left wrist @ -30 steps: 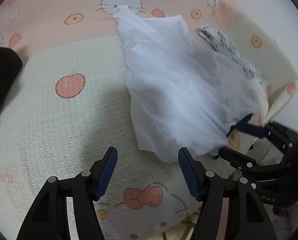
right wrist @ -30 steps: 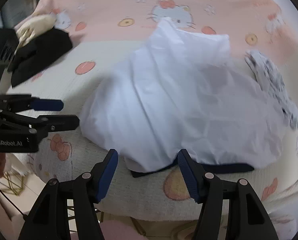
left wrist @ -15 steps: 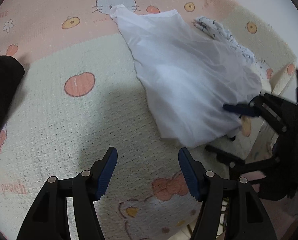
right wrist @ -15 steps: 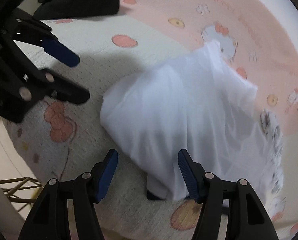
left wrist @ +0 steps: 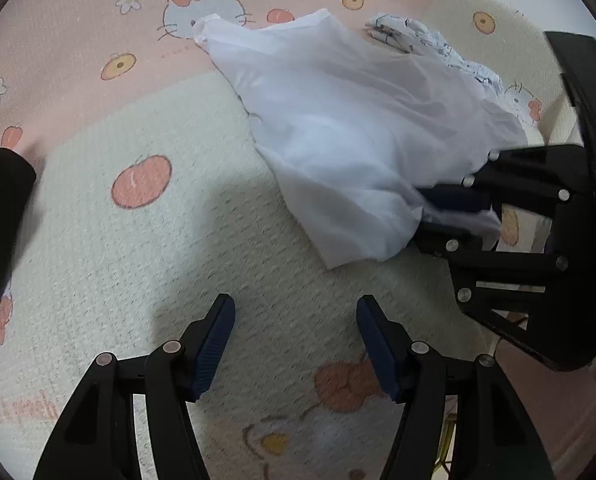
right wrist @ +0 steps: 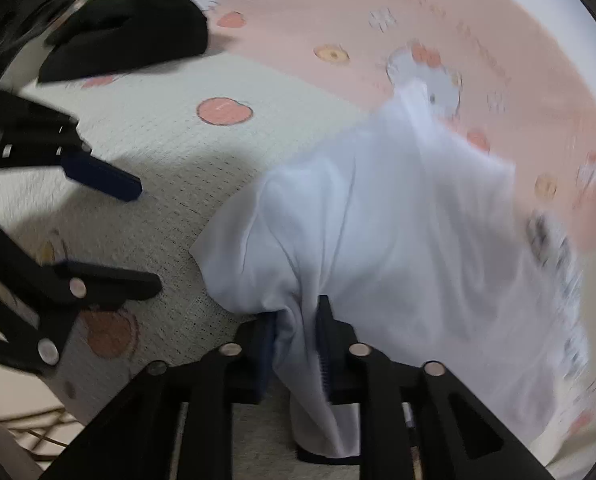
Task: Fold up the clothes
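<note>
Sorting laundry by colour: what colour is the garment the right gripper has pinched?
White, plain. The garment shows best in the left wrist view.

Both handheld tools are matte black plastic: the left gripper and right gripper have angular linked arms, round silver pivot screws, and ribbed dark-blue finger pads.

Bed cover: textured cream weave with a pink band beyond, printed with cartoon cats, apples, bows and flowers. Lying directly on it were a white garment, spread rumpled across the boundary of cream and pink; a patterned white cloth just beyond it, partly covered; and a black garment well apart at the left edge.
</note>
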A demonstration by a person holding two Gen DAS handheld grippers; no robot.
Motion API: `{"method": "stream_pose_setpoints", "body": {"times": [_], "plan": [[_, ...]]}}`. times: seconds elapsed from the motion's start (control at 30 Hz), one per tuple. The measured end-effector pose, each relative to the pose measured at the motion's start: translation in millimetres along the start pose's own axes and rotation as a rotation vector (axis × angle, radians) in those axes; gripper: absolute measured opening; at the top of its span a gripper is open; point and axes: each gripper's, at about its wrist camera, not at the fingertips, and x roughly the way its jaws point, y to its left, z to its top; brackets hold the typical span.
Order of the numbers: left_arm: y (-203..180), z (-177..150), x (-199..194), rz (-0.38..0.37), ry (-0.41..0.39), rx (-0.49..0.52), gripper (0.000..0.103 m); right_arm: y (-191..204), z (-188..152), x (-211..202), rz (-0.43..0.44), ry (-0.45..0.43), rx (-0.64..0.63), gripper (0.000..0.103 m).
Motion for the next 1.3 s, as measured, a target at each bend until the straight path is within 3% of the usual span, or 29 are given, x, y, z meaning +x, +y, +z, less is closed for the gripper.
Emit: {"method": "stream_pose_setpoints", "body": {"times": [0.17,0.37,0.63,0.83,0.93,1.03,1.13,1.17,1.2,1.27,1.3], "plan": [[-10,5,3,0.002,-0.015,0.01,0.061,-30,4,-2,0.152,0.013,0.204,0.011],[-14,23,12,-0.004,-0.033,-0.02,0.061,-76,7,-2,0.21,-0.009,0.408,0.011],[-22,47,27,-0.002,-0.039,-0.073,0.061,-91,2,-13,0.206,-0.025,0.468,0.011],[-17,59,36,0.042,-0.067,-0.115,0.059,-96,3,-9,0.18,-0.014,0.467,0.011],[-10,64,37,0.021,-0.091,-0.159,0.02,-99,1,-6,0.159,0.001,0.464,0.011],[-6,68,37,-0.039,-0.101,-0.204,0.012,-100,-2,-2,0.161,0.02,0.461,0.011],[-7,70,32,-0.047,-0.11,-0.182,0.012,-98,-2,-3,0.193,0.032,0.434,0.012],[-7,71,31,-0.048,-0.112,-0.173,0.012,-97,-1,-5,0.201,0.033,0.414,0.022],[-8,71,29,-0.048,-0.115,-0.164,0.012,-94,0,-9,0.182,0.027,0.384,0.04],[-9,73,25,-0.052,-0.123,-0.149,0.012,-90,2,-18,0.144,0.014,0.324,0.055],[-10,75,23,-0.055,-0.128,-0.146,0.012,-89,3,-21,0.143,0.013,0.307,0.055]]}}
